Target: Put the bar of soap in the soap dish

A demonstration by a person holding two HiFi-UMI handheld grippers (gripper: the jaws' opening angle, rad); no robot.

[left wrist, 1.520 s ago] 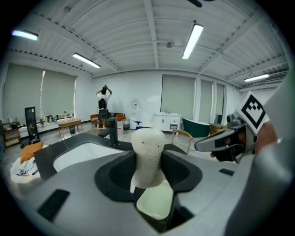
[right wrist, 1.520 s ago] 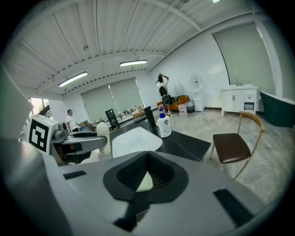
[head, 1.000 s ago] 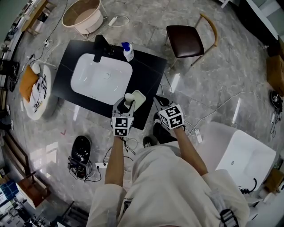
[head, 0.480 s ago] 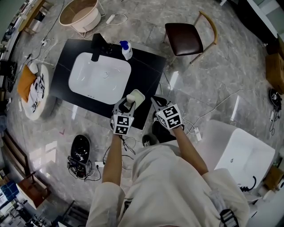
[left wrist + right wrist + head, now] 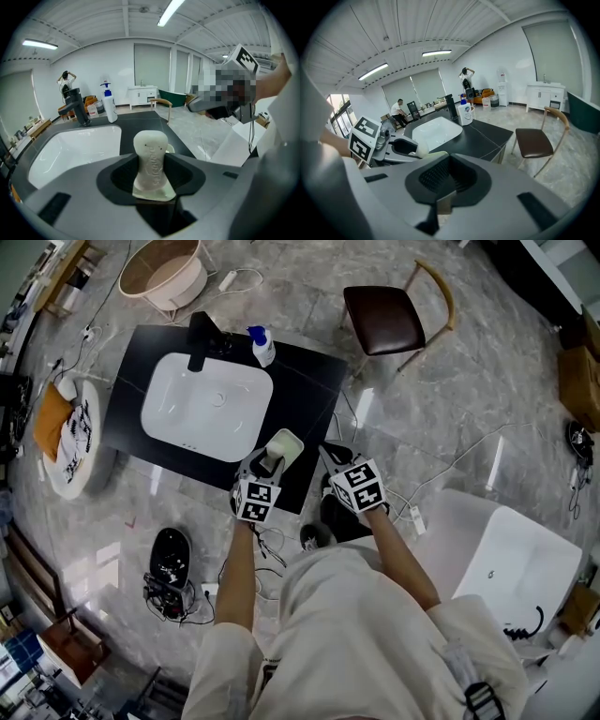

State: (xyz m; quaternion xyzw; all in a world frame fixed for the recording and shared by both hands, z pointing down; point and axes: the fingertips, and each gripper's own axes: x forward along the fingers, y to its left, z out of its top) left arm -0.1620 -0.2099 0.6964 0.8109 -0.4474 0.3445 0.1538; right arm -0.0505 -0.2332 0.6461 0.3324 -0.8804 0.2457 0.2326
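Note:
A pale, off-white bar of soap [image 5: 150, 159] stands upright between the jaws of my left gripper [image 5: 151, 185], which is shut on it. In the head view the left gripper [image 5: 263, 472] holds the soap [image 5: 272, 463] at the near right corner of the black counter [image 5: 305, 390]. It is just on the near side of the pale green soap dish [image 5: 287, 442]. A sliver of the dish [image 5: 170, 149] shows behind the bar. My right gripper [image 5: 335, 462] hovers to the right, off the counter's edge. Its jaws [image 5: 446, 201] look shut on nothing.
A white sink basin [image 5: 206, 407] is set in the counter, with a black faucet [image 5: 201, 338] and a blue-capped pump bottle [image 5: 262, 346] at its far edge. A brown chair [image 5: 389, 320] stands beyond the right side. Cables lie on the marble floor [image 5: 450, 427].
The head view has drifted slightly. The left gripper still holds the soap and has stayed beside the dish; the right gripper has barely moved.

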